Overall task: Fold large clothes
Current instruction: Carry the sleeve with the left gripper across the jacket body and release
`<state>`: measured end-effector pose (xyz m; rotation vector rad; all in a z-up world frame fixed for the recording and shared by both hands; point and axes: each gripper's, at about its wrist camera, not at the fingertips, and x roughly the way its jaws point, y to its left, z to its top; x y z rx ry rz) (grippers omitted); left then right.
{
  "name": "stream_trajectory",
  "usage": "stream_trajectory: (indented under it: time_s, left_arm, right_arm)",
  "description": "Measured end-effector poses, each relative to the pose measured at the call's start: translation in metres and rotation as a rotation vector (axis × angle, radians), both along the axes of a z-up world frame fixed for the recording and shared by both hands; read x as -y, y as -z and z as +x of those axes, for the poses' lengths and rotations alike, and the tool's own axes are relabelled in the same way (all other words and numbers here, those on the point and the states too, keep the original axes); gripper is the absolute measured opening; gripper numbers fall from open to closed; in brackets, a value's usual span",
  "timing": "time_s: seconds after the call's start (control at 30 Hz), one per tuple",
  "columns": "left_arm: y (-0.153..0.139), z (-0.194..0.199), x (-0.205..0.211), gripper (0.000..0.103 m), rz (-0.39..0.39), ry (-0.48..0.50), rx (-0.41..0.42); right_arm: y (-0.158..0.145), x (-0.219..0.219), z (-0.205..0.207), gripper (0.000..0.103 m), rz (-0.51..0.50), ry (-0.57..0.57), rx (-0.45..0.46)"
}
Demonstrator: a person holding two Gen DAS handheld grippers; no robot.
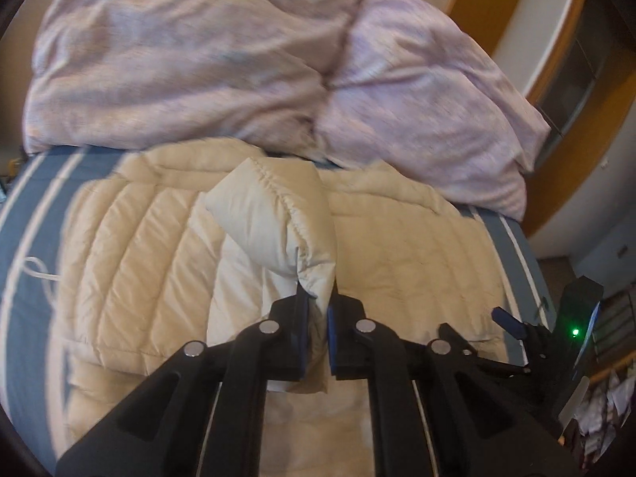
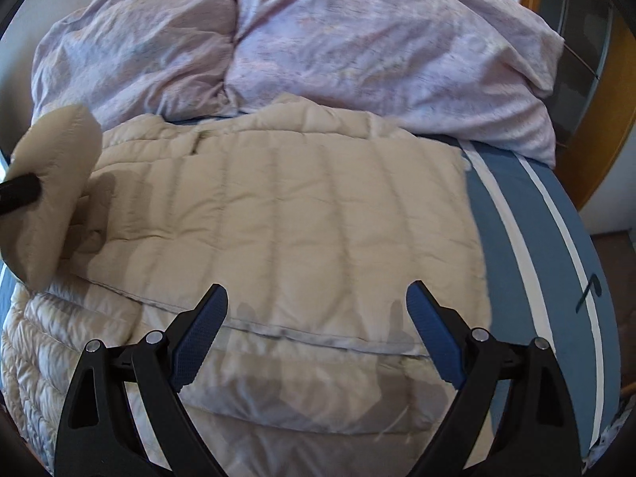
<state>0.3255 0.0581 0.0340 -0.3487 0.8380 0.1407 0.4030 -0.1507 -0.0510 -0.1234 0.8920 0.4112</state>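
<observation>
The left hand-held gripper (image 1: 317, 308) is clamped on the elastic cuff end of a sleeve (image 1: 274, 214) of a cream quilted puffer jacket (image 1: 139, 246), its blue pads nearly together with only the thin fold of fabric between them. The sleeve rises from the pinch and bulges upward (its gathered, elasticated hem runs along the top edge) above the rest of the jacket. In the right wrist view the same sleeve (image 2: 51, 183) hangs lifted at the far left of the frame, with the dark tip of the left hand-held gripper (image 2: 20, 190) biting into it.

The right hand-held gripper (image 2: 317, 332) has its jaws spread wide with nothing between them; its blue textured pads (image 2: 198, 342) hover over the lower part of the jacket (image 2: 298, 218), and whether they touch the fabric cannot be told. The right hand-held gripper also shows at the right edge of the left wrist view (image 1: 516, 326), with a green light glowing on its body.

The jacket lies flat across a bed, on a blue bedspread with white stripes (image 2: 536, 238), its quilted channels running lengthwise and a seam crossing just beyond the right pads. Behind the jacket, touching its far edge, a rumpled pale lilac duvet (image 2: 338, 39) is heaped toward the head of the bed. A wooden-framed door or cabinet (image 1: 556, 59) stands beyond the bed on the right.
</observation>
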Motion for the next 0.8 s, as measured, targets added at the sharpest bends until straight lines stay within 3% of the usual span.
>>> stream_trajectory:
  time_s: [0.27,0.33,0.4,0.47,0.57,0.63,0.73,0.8]
  left_arm:
    - [0.017,0.026,0.037,0.021,-0.063,0.095,-0.018]
    - [0.017,0.028,0.041,0.027,-0.06,0.108,-0.019]
    - [0.015,0.026,0.041,0.044,-0.049,0.105,-0.013]
    - [0.011,0.019,0.034,0.046,-0.019,0.088,0.001]
    - [0.01,0.009,0.018,0.048,0.018,0.052,-0.002]
    - [0.013,0.003,0.005,0.049,0.047,0.021,-0.016]
    - [0.022,-0.007,-0.015,0.049,0.085,-0.023,-0.044]
    - [0.029,-0.013,-0.03,0.049,0.114,-0.057,-0.071]
  right_arm:
    - [0.009,0.02,0.001,0.093,0.008,0.034,-0.02]
    - [0.009,0.022,0.0,0.093,0.011,0.035,-0.02]
    - [0.007,0.024,-0.001,0.093,0.019,0.033,-0.016]
    - [0.003,0.025,-0.003,0.092,0.04,0.029,-0.01]
    - [-0.005,0.021,-0.004,0.079,0.099,0.005,-0.022]
    - [-0.011,0.013,-0.004,0.059,0.157,-0.026,-0.046]
    - [-0.022,-0.007,-0.005,0.04,0.253,-0.094,-0.083]
    - [-0.028,-0.023,-0.007,0.033,0.283,-0.127,-0.083]
